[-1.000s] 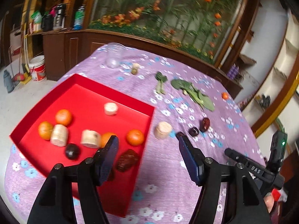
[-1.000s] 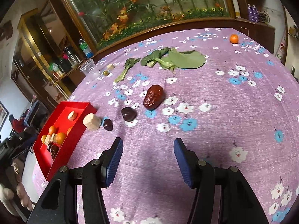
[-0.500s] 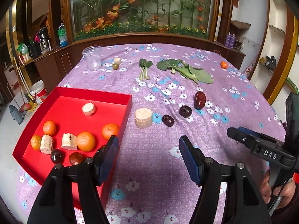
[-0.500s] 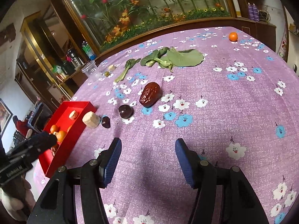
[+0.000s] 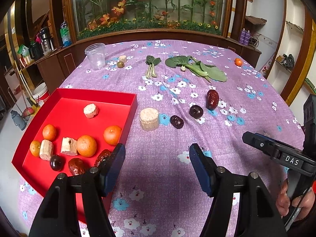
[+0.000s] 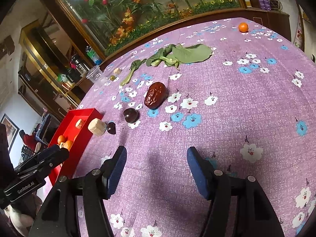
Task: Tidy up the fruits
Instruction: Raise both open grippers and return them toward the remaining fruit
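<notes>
Left wrist view looks into the red tray at the surface's near left: four oranges, pale cut chunks, a dark plum and two brown dates crowd its near end, and one more chunk lies alone farther back. The right wrist view sees that tray only edge-on, with little of its contents showing.

Loose fruit lies on the purple cloth just right of the tray, in a row: a pale round chunk, a small dark date, a dark plum and a big red date. The right wrist view shows the same row closer, with the big date plainly wrinkled.

Farther back lie greens, a clear cup and a lone orange near the far right edge.

The left gripper hovers above the cloth beside the tray's corner, jaws about half open and empty. The right gripper hangs over bare cloth, jaws opening with nothing between them. Each view catches the other gripper at its edge; only the left view shows a hand on the handle.
</notes>
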A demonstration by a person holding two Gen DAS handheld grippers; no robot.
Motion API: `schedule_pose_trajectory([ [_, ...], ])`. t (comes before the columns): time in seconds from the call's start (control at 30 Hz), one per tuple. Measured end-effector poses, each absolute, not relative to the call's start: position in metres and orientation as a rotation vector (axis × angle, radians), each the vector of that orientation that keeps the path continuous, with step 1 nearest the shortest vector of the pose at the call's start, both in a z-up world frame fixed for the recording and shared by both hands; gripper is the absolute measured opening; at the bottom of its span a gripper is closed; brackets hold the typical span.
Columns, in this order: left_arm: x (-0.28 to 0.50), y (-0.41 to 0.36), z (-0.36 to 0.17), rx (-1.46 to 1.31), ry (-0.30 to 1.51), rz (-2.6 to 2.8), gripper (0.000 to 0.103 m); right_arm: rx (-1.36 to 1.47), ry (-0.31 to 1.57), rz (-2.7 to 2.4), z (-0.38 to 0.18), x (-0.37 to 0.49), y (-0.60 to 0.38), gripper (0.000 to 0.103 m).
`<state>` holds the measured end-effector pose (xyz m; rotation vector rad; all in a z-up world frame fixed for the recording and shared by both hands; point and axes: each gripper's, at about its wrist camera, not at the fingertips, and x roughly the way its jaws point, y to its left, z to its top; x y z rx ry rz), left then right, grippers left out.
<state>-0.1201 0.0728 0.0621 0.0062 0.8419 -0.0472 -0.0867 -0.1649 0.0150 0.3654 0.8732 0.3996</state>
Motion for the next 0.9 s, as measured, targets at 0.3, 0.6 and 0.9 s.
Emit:
schedule_pose_trajectory([
  [0.3,-0.129,0.080,0.065,0.001,0.847,-0.029,0.067,0.345,0.893,0.380,0.013,-0.086,-0.161,0.070],
  [0.6,-0.166,0.106,0.107,-0.050,0.720,-0.017,0.067,0.223,0.786,0.333,0.054,-0.111,-0.156,0.070],
  [0.9,-0.187,0.145,0.231,-0.139,0.477,-0.106,0.075,0.107,0.394,0.285,0.252,-0.136,-0.178,0.070],
])
